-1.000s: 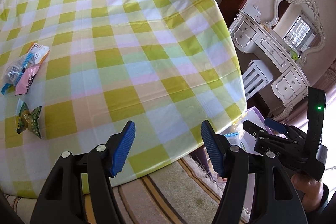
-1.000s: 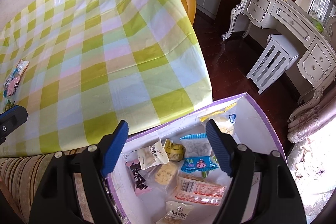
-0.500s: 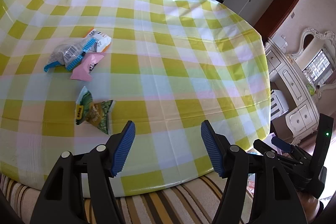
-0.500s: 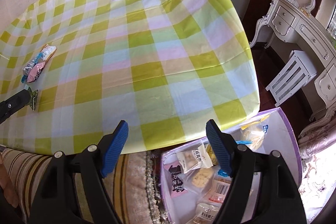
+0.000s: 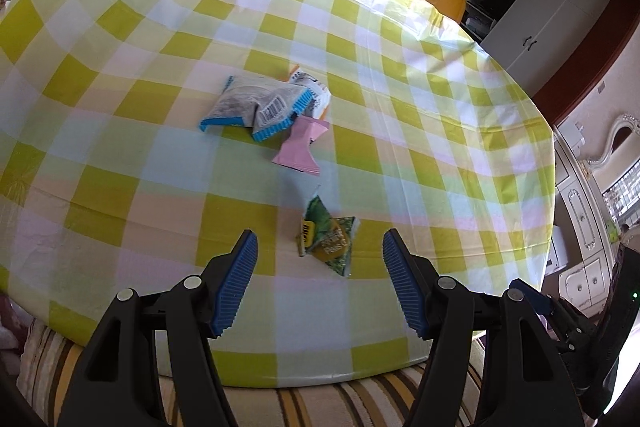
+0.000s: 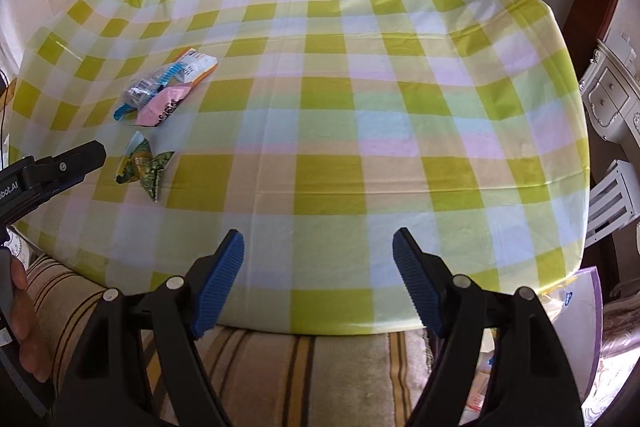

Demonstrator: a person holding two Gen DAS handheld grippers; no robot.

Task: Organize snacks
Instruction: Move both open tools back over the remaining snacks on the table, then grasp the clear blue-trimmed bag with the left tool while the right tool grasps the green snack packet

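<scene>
A: Left wrist view: left gripper is held above the near edge of the checked tablecloth, jaws apart, nothing between the pads. Green snack packet is seen on the cloth just beyond the fingertips.

B: Other snacks?

A: Pink packet is found farther in from the green snack packet. Blue-edged clear packet lies beyond that, touching the pink one and overlapping a white-and-orange packet.

B: Right wrist view?

A: Right gripper is also spread wide and empty, over the cloth's near edge, well to the right of the green snack packet. Purple-rimmed box is partly seen below the cloth's right corner; contents cannot be made out. Striped rug is visible under the fingers.
</scene>
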